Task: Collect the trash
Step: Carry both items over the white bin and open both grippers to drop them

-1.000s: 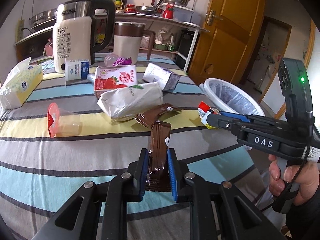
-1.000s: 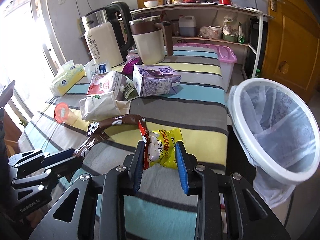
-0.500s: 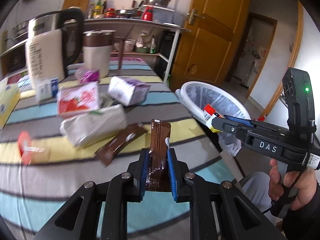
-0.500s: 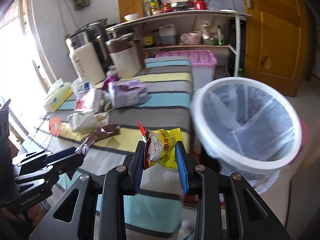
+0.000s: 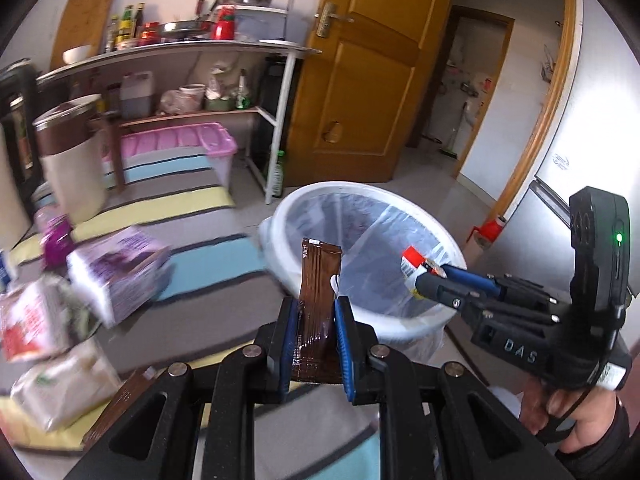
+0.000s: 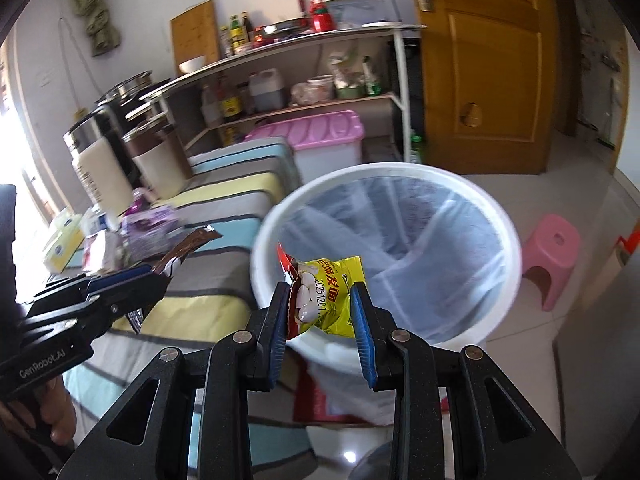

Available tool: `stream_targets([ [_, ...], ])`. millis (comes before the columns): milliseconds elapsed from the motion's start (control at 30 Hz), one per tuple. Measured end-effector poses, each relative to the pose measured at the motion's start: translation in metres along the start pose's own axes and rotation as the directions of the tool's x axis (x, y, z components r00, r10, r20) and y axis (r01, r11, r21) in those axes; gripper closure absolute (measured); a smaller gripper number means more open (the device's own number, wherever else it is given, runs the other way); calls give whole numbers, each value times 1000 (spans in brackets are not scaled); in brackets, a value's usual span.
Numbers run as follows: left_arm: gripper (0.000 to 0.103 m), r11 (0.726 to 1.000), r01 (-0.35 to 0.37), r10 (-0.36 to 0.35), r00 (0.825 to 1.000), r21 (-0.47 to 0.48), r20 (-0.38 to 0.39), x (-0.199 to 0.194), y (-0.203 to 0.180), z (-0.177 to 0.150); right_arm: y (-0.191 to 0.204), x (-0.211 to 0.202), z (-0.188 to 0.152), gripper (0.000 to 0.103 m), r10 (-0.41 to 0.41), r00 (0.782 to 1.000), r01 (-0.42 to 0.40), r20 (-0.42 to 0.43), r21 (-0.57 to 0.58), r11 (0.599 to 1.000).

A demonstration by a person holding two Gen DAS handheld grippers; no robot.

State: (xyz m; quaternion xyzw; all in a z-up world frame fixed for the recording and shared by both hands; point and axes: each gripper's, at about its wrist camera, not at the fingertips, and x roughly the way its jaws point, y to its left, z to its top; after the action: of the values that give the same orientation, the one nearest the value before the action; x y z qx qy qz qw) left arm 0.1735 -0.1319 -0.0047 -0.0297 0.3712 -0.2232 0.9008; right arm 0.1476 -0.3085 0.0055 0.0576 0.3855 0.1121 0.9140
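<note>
My left gripper is shut on a brown sachet wrapper that stands upright between the blue pads, just short of the rim of the white bin. My right gripper is shut on a yellow snack packet, held over the near rim of the white bin, which is lined with a clear bag. In the left wrist view the right gripper reaches over the bin from the right, a red-and-white corner of the packet showing. The right wrist view shows the left gripper at the left, over the table edge.
More trash lies on the striped tablecloth: a purple carton, a strawberry carton, a white paper bag, another brown wrapper. A kettle, a jug, a pink-lidded box, a shelf and a pink stool surround the bin.
Both grippers have swung right from over the table toward the bin, each keeping hold of its wrapper. The bin now fills the middle of both views.
</note>
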Motion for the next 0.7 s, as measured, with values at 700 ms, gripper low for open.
stream_targets([
  [700,70,995,92,-94,993,-30,-71,62,-14,21,-49,23,-3,53,-40,998,45,-52,93,995],
])
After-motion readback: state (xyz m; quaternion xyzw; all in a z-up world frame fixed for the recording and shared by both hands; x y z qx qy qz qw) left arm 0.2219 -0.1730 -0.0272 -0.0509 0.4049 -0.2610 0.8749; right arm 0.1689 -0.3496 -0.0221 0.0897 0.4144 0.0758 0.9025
